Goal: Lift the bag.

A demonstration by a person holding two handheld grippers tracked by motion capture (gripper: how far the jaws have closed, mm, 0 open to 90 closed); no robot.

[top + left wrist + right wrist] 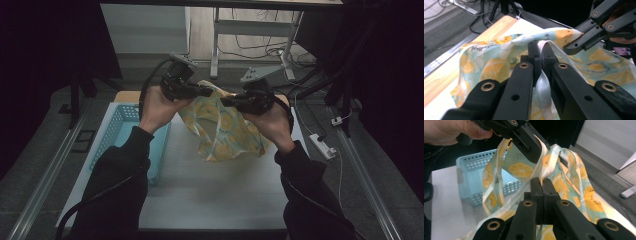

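Above table (210, 190): bag (225, 131) btwn both hand-held grippers.

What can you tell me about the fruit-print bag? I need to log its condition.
The bag is thin, soft cloth, pale blue-green with orange slices, plus pale strap handles. It is crumpled and hangs lifted over the white table, its lower end apparently resting there, right of the blue basket. The left gripper is shut on a strap; the right gripper is shut on the fabric near the top.

Dim high view, dark edges; brighter, softly blurred close-ups.
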